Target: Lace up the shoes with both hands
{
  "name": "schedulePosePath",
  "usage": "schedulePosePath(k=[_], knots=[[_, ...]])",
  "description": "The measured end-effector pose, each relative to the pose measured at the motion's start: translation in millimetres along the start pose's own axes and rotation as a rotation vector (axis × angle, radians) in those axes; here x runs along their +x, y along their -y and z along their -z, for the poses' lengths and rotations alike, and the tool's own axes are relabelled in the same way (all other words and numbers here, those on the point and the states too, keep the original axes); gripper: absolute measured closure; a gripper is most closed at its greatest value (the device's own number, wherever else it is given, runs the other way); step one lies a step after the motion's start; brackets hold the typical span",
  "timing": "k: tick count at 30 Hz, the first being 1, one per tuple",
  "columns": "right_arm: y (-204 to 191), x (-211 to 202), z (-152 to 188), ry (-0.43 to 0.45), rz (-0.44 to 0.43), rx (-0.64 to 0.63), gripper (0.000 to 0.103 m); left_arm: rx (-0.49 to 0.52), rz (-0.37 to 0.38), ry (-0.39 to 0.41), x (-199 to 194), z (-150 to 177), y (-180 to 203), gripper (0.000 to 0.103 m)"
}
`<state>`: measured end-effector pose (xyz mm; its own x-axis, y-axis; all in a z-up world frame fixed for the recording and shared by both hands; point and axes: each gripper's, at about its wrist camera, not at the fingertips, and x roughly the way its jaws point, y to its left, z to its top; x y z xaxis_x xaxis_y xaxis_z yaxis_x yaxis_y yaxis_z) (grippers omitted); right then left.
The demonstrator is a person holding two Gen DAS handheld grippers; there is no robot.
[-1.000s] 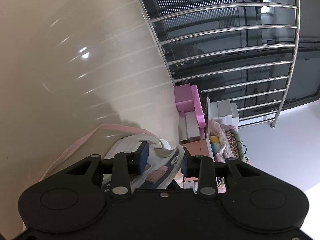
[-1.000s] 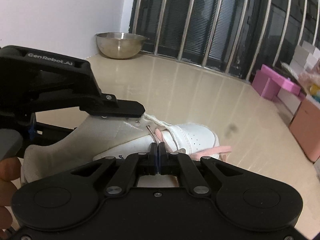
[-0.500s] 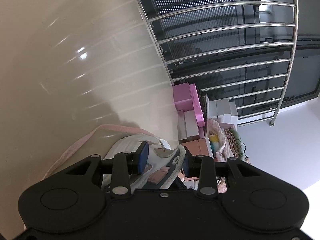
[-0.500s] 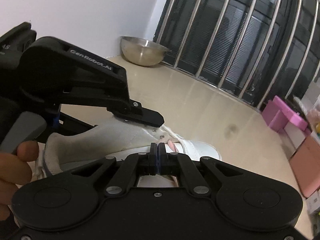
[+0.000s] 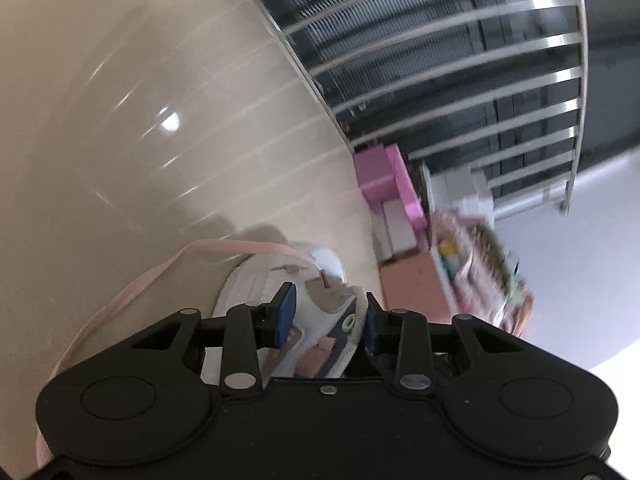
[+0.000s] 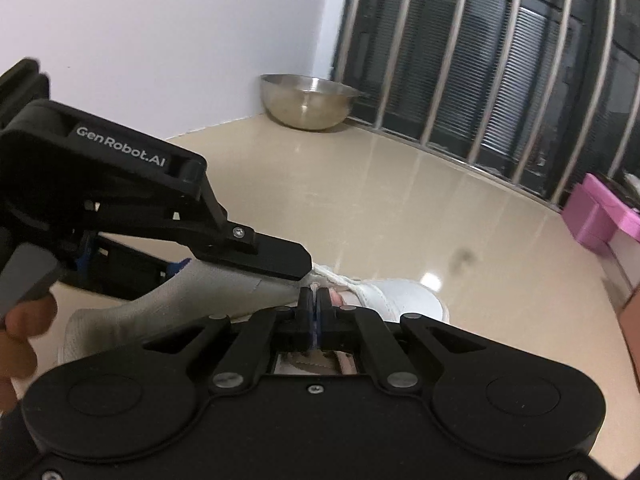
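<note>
My left gripper is clamped across the white shoe, one blue pad on the near side of the upper and the other against the edge by the sole, so the shoe sits gripped between them, above the glossy beige floor. My left wrist camera gives me the lacing: a pink lace runs from the shoe's front out to the left in a long loop over the floor, and its brown tip pokes up by the tongue. The background on that side is blurred, but I can make out a pink box and a stack of clutter against the barred window.

My right wrist camera gives me the other side. My right gripper is clenched tight, pads pressed flat together just above the shoe's throat; whether a bit of lace is pinched between them I cannot tell. From here I see the left gripper from outside, its black finger lying along the grey lining of the shoe's collar, and my hand on its grey trigger at the left edge. Only this view shows the steel bowl standing in the corner where the white wall meets the window bars, and the shoe's white toe pointing away toward the window
</note>
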<state>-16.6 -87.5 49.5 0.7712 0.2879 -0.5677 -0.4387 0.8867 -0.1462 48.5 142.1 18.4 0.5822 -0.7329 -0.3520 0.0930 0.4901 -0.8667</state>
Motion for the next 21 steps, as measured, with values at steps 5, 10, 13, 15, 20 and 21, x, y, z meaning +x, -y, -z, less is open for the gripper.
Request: schedulePosePath(k=[5, 10, 13, 15, 20, 21], knots=[[10.1, -3.1, 6.1, 0.023, -0.073, -0.011, 0.1, -0.034, 0.024, 0.054, -12.6, -17.9, -7.1, 0.066], [3.9, -3.7, 6.3, 0.038, -0.07, -0.055, 0.101, -0.039, -0.005, 0.011, -0.1, -20.6, -8.4, 0.068], [5.4, -3.7, 6.7, 0.045, -0.08, -0.048, 0.101, -0.041, -0.013, -0.006, 8.1, -18.0, -7.8, 0.068], [6.3, -3.4, 6.5, 0.045, -0.084, -0.049, 0.101, -0.033, -0.01, -0.01, 11.8, -17.9, -6.3, 0.068], [5.4, -3.1, 6.2, 0.044, -0.077, -0.068, 0.101, -0.027, -0.012, -0.031, 17.6, -16.8, -5.1, 0.089], [5.8, -2.7, 6.0, 0.043, -0.075, -0.071, 0.101, -0.033, -0.012, -0.03, 17.4, -16.5, -6.4, 0.091]])
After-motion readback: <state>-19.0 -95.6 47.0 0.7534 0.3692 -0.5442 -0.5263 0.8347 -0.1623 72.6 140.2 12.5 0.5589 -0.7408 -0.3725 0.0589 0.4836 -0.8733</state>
